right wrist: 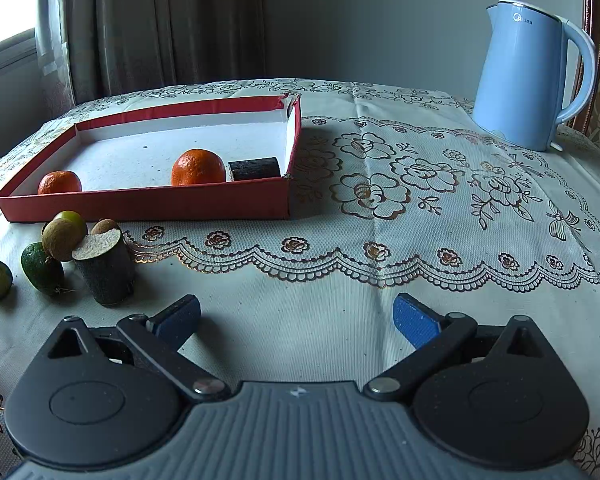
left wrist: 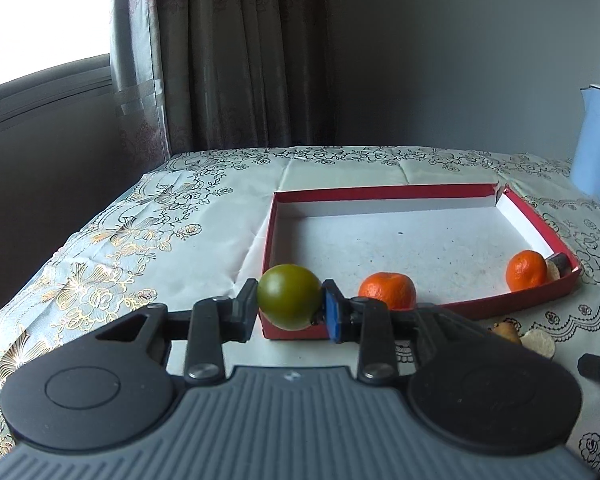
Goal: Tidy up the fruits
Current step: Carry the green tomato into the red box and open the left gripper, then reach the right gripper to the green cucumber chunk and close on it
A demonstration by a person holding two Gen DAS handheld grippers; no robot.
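Left wrist view: left gripper (left wrist: pixel 290 300) clamps a smooth round green fruit (left wrist: pixel 290 297) at the near left corner of the red box (left wrist: pixel 480 304), which holds two oranges (left wrist: pixel 388 290)

Right wrist view: right gripper (right wrist: pixel 296 320) gapes wide, nothing between its jaws; blue kettle (right wrist: pixel 524 76) right of the box reads "Midea"
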